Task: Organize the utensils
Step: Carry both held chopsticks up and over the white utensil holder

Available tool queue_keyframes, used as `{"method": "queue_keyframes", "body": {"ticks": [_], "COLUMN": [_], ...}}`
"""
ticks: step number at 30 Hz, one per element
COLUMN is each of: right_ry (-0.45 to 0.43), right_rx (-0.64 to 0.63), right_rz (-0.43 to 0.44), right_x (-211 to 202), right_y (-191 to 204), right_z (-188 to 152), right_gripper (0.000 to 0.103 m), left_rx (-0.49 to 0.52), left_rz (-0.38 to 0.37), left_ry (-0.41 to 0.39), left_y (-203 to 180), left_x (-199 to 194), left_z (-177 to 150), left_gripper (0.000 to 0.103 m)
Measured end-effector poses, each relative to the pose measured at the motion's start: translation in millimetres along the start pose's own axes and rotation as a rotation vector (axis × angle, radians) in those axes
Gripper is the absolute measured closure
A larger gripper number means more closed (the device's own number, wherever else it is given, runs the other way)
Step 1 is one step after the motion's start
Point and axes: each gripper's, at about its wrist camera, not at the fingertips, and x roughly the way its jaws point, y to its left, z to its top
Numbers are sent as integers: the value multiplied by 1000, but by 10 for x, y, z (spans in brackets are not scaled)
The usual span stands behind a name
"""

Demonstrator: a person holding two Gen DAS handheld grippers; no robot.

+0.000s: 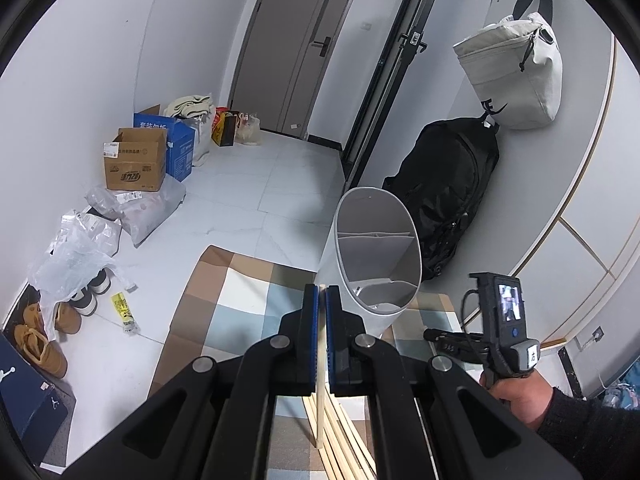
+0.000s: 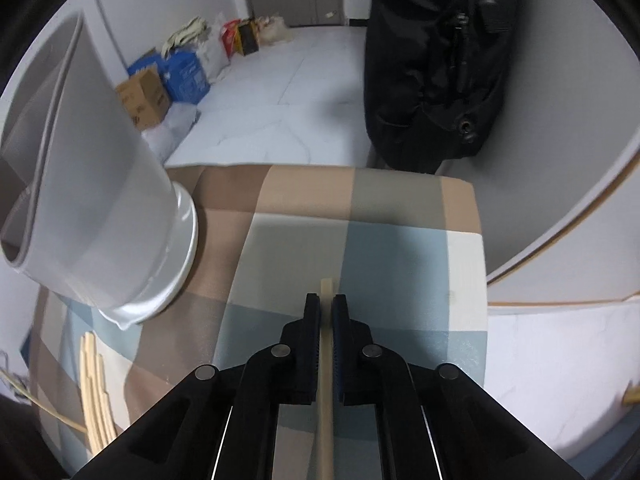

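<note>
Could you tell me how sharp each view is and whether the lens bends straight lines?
Left wrist view: sharp; the door and cabinet edge bow from fisheye distortion. Right wrist view: softer, the holder and chopstick in the right gripper slightly blurred, the wall trim curved.

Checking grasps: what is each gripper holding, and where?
Each is shut on a wooden chopstick: the right gripper just behind its tip, the left gripper partway along.

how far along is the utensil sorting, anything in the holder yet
Done: nothing that shows; the grey utensil holder looks empty, its dividers bare. In hand: the right claw is shut on one wooden chopstick, and the left claw is shut on another chopstick. Left: both still need dropping in, and a pile of chopsticks lies on the checked cloth.
</note>
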Motion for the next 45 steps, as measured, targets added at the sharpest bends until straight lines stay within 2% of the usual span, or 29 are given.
{"method": "queue_keyframes", "body": {"ticks": [5, 10, 13, 18, 25, 31, 41, 45], "right_ry": [-79, -198, -282, -470, -629, -730, -811, -844], "right_rx": [69, 69, 62, 50, 27, 13, -15, -37], "right_rz": [90, 167, 216, 319, 406, 429, 443, 430], "right_x": [-346, -819, -1109, -1652, -2032, -2233, -2166, -2042], "right_y": [-130, -61, 16, 139, 401, 561, 780, 904], "right_z": [-45, -141, -177, -207, 76, 475, 1214, 1408], "right_gripper": [98, 98, 98, 98, 98, 98, 98, 98], "left_rx": [31, 60, 63, 80, 91, 117, 117, 127], "left_rz": [21, 25, 23, 14, -22, -48, -50, -37], "left_ry": [-4, -2, 10, 5, -21, -64, -131, -145], "left_y": [-50, -98, -114, -184, -318, -472, -615, -624], "left_x": [-49, -101, -113, -188, -345, -445, -236, -66], "left_z": [-16, -23, -20, 58, 351, 718, 1355, 1477], "left_gripper": [103, 103, 103, 103, 103, 103, 103, 103]}}
